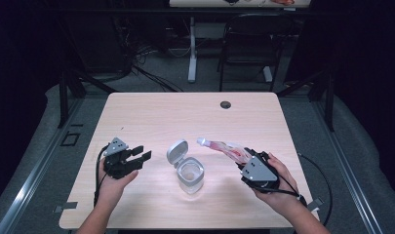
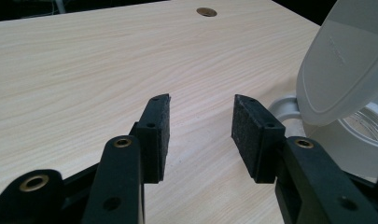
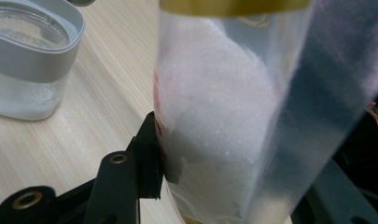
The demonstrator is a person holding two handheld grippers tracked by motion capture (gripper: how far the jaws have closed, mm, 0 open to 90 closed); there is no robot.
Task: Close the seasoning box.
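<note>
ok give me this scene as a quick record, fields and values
left gripper: open, holding nothing, left of the jar
right gripper: shut on the pouch
pouch: clear, white grains inside, tilted with its top toward the jar, not over it
jar: clear, open, standing on the table, some white grains at the bottom
lid: grey, hinged, flipped up
table: pale wood, round hole near the far edge

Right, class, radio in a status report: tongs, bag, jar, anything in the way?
Left tongs open, holding nothing, left of jar. Right tongs shut on bag of white grains, tilted toward jar. Jar lid flipped open. Nothing between bag and jar.
</note>
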